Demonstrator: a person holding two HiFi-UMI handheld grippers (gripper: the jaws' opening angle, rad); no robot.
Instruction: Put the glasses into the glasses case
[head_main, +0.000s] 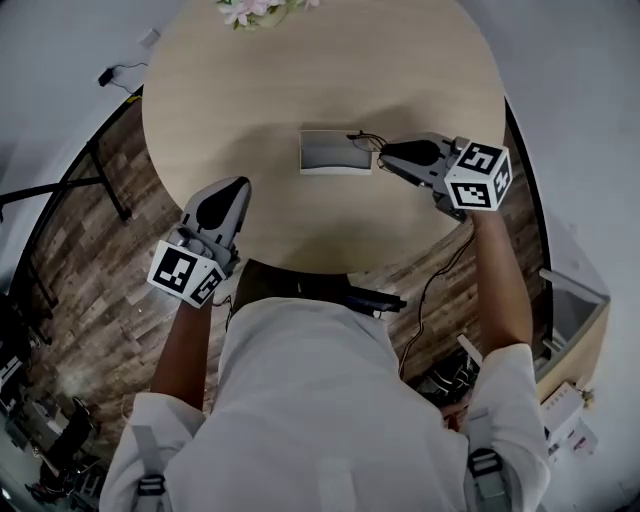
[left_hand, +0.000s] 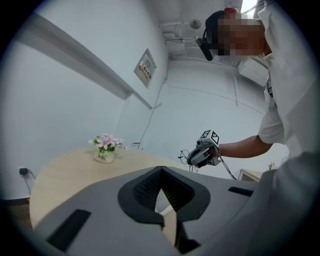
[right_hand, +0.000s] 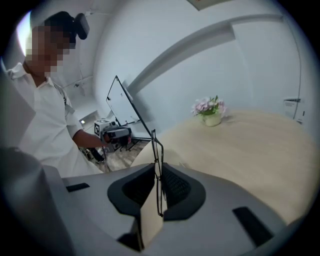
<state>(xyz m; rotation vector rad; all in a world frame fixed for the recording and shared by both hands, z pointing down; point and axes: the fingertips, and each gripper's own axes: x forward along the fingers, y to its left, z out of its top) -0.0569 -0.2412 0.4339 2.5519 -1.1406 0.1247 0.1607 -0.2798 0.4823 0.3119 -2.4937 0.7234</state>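
black wire glasses (right_hand: 158, 150) pinched in right gripper (right_hand: 159, 172) jaws, left gripper (left_hand: 161, 170) jaws closed empty

Left gripper (head_main: 230, 188): jaws together, empty, held close to body, tips pointing forward. Right gripper (head_main: 386, 156): arm stretched further out, tips pointing left, jaws clamped on glasses (right_hand: 158, 172). Both forearms bare.

The head camera looks steeply down on the round pale wooden table (head_main: 250, 100), while cameras on the left gripper (head_main: 237, 186) and right gripper (head_main: 383, 156) skim low across it, sharing the pink-flower pot (left_hand: 105, 150).
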